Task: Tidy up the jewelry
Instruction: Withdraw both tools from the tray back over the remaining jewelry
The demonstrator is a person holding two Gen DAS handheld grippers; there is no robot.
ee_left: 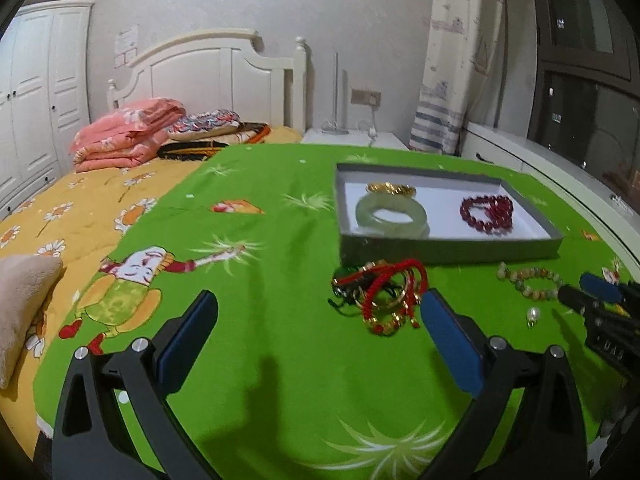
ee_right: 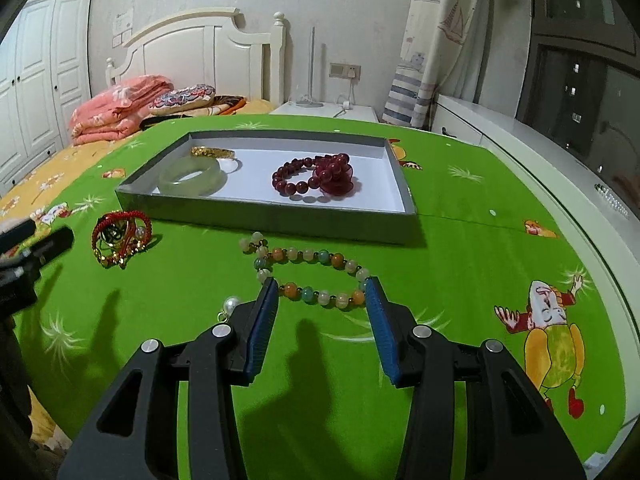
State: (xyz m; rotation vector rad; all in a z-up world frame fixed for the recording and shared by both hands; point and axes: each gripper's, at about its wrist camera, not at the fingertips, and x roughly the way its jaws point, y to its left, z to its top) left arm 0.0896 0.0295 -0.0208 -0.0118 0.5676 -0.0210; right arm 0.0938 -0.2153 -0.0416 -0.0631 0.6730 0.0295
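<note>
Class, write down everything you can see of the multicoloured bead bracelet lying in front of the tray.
The multicoloured bead bracelet is a loop of rounded, glossy, stone-like beads in orange, green, cream and pink, with small dark spacers and a short beaded tail. It lies flat on the green cloth, outside the grey tray. The open right gripper straddles its near side.

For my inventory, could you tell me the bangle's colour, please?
Pale translucent green bangle; right wrist view.
</note>
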